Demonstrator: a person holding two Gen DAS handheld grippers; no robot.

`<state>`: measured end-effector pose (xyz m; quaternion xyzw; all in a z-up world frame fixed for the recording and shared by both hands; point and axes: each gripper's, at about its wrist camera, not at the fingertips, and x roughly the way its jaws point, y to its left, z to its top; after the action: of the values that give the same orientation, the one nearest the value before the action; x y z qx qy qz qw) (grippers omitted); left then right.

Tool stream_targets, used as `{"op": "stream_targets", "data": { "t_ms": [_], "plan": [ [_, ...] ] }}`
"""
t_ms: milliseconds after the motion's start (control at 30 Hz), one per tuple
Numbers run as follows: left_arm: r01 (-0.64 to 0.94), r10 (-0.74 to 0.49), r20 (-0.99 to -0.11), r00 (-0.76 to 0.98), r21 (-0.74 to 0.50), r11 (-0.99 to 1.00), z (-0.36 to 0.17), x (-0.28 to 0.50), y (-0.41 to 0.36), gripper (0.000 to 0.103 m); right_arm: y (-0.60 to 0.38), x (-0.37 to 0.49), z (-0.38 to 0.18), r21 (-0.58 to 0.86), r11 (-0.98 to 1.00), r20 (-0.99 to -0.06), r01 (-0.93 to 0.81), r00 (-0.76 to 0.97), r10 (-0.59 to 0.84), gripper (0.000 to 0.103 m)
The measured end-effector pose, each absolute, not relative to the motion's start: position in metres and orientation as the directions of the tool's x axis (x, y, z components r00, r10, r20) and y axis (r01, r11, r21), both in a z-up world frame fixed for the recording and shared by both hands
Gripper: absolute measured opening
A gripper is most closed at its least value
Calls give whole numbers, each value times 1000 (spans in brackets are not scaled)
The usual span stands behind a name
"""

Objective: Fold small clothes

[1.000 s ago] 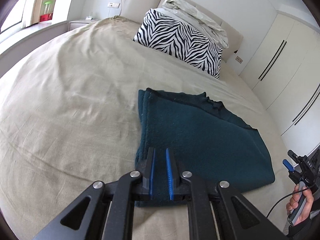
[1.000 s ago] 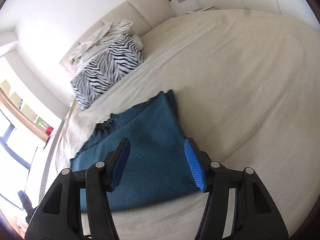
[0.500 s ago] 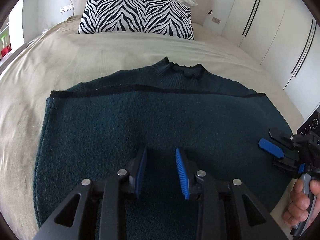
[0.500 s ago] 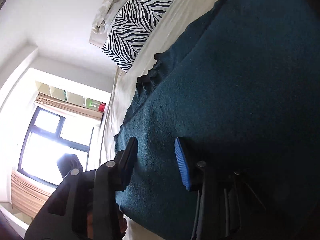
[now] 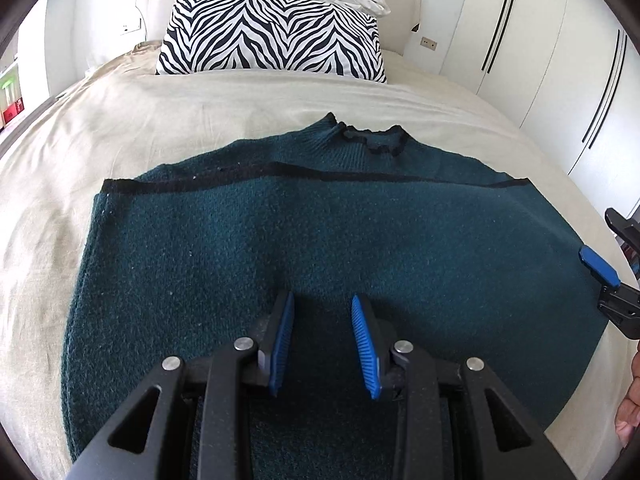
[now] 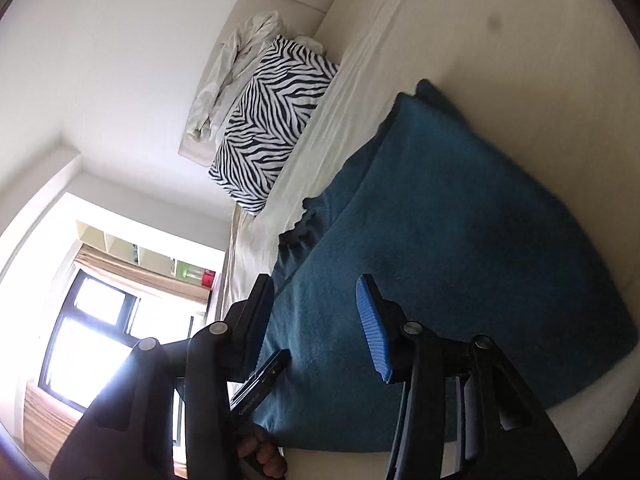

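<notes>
Sweater lies crosswise ahead of both grippers, folded once, neither claw engaged

Sweater point(image 5: 360, 248), dark teal knit, rests flat on the beige bed cover point(image 5: 120, 128), collar point(image 5: 372, 140) pointing toward the zebra pillow point(image 5: 272, 36) at the headboard. A black-trimmed edge runs side to side below the collar, which suggests the hem has been brought up over the body. Judged from this, one fold is done and the garment's long axis now runs left to right across the left wrist view.

Left gripper point(image 5: 322, 340) hovers over the near middle of the sweater, jaws moderately parted, nothing between the blue pads. Whether its tips touch the knit cannot be told.

Right gripper point(image 6: 316, 320) sits at the sweater's right end, jaws spread wider, also empty; in the left wrist view one of its blue pads shows just beside the right border of the cloth. In its own view the sweater extends ahead and away along its length.

Assessment: the next fold likely closes one short end over the other along the long axis. The right gripper is nearer an end; the left is mid-span and well apart from the far left edge
</notes>
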<state>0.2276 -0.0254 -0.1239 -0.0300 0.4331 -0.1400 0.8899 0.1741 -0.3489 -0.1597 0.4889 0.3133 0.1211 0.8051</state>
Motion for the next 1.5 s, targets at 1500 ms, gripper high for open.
{"op": "stream_targets", "data": {
  "t_ms": [1500],
  "plan": [
    [227, -278, -768, 577, -176, 958, -125, 230, -23, 34, -367, 106, -208, 925, 159, -376, 345, 888, 266, 66]
  ]
}}
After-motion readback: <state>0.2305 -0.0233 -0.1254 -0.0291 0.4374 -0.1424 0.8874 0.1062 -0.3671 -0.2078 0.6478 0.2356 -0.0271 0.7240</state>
